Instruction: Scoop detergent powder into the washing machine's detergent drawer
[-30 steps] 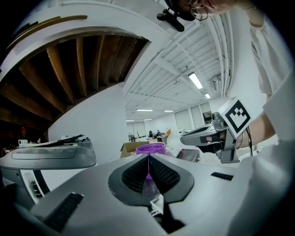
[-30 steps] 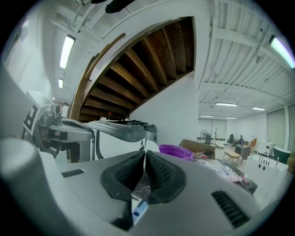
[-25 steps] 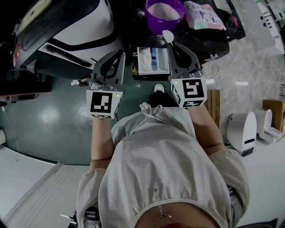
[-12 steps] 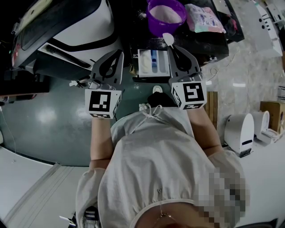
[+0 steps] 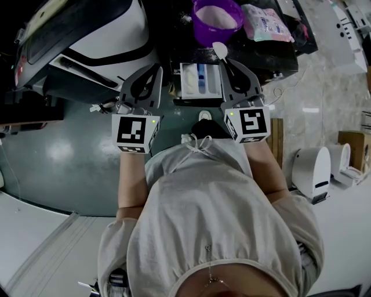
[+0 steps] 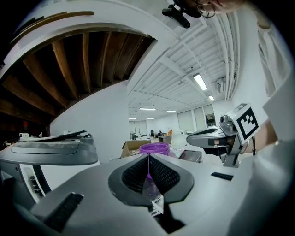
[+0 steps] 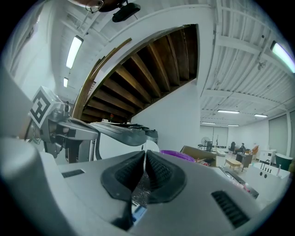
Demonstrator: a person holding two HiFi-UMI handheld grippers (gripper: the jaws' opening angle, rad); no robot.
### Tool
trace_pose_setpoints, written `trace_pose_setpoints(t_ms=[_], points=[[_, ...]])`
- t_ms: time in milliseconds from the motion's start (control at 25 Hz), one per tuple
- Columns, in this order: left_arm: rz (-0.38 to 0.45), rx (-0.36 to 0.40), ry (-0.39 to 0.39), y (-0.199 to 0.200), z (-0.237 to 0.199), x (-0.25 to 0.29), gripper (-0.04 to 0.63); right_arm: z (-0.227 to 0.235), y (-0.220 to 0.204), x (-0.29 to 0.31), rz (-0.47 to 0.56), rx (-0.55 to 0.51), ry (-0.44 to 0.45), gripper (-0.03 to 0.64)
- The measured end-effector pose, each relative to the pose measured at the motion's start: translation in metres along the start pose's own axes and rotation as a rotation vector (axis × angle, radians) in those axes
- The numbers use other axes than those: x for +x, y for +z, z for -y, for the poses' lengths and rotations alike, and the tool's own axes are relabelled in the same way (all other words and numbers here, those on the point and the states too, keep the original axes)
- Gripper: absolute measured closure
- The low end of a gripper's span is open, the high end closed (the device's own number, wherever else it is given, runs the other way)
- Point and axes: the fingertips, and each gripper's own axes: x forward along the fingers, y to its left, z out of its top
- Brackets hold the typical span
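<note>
The washing machine's detergent drawer [image 5: 200, 80] stands pulled open, white with a blue insert. Behind it sits a purple bowl [image 5: 215, 17] of white powder, also seen far off in the left gripper view [image 6: 154, 147] and the right gripper view [image 7: 177, 155]. My right gripper [image 5: 223, 60] [image 7: 145, 156] is shut on a small white scoop [image 5: 219, 50], whose bowl hovers over the drawer's far right corner. My left gripper [image 5: 156, 69] [image 6: 148, 159] is shut with nothing in it, left of the drawer.
The white washing machine [image 5: 87, 40] fills the upper left. A pink detergent bag [image 5: 264, 22] lies to the right of the bowl on the dark counter. White appliances [image 5: 316, 168] stand on the floor at right. The person's torso fills the lower middle.
Both grippers have drifted slightly, the right one a little away from the person with the scoop. Nothing was taken hold of or let go.
</note>
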Motion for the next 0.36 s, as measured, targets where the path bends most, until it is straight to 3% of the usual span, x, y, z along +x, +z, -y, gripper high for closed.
trace_pose_setpoints(t_ms=[360], points=[[-0.004, -0.003, -0.008, 0.0000, 0.0021, 0.0006, 0.572, 0.0007, -0.0001, -0.0002, 0.002, 0.011, 0.006, 0.609]])
